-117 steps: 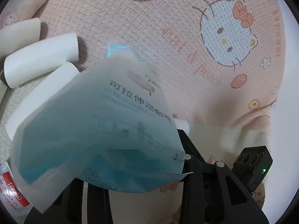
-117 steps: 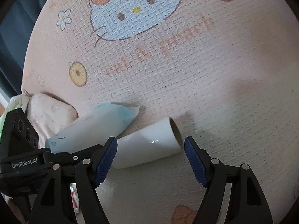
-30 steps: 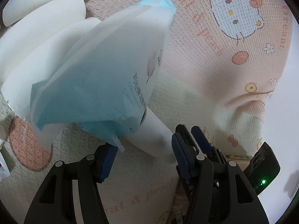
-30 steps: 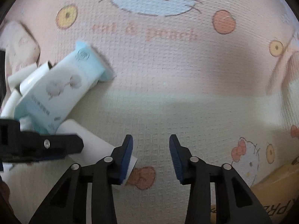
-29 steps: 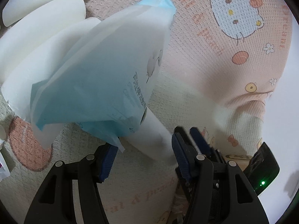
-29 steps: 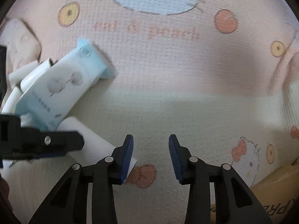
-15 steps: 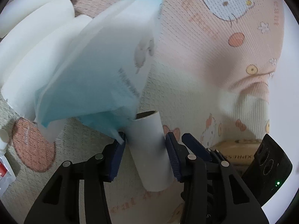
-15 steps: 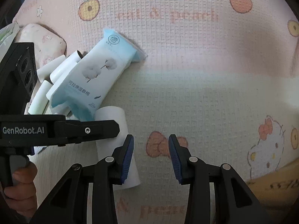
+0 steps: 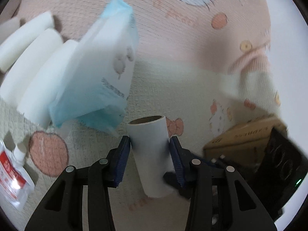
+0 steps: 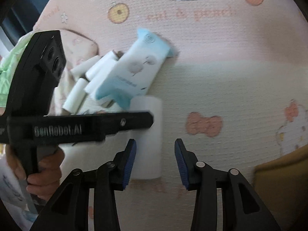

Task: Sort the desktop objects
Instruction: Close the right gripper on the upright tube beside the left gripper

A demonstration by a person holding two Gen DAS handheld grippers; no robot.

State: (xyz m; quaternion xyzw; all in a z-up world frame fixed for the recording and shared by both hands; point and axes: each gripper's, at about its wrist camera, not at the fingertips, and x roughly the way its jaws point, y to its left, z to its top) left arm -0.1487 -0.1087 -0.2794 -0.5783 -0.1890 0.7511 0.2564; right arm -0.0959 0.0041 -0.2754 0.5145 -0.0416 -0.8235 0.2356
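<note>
Up close in the left wrist view, the left gripper (image 9: 150, 150) has its blue pads closing on a white cardboard tube with a brown core (image 9: 152, 152), and both pads press against its sides. Beyond the tube, a pale blue and white soft tissue pack (image 9: 100, 73) leans on a row of white paper rolls (image 9: 32, 63) lying on the pink cartoon-cat mat (image 9: 192, 57). A small red and white sachet (image 9: 11, 177) sits at the lower left; a brown cardboard box (image 9: 242, 140) shows at the right.

From the right wrist view, the right gripper (image 10: 155, 162) hangs over the mat (image 10: 221, 73) with its jaws opening and nothing between them. Its left pad is just beside the tube (image 10: 149, 146), which the left gripper's black body (image 10: 77, 127) crosses. A person's hand (image 10: 43, 173) grips that handle. The tissue pack (image 10: 134, 71) and rolls (image 10: 90, 77) lie beyond.
</note>
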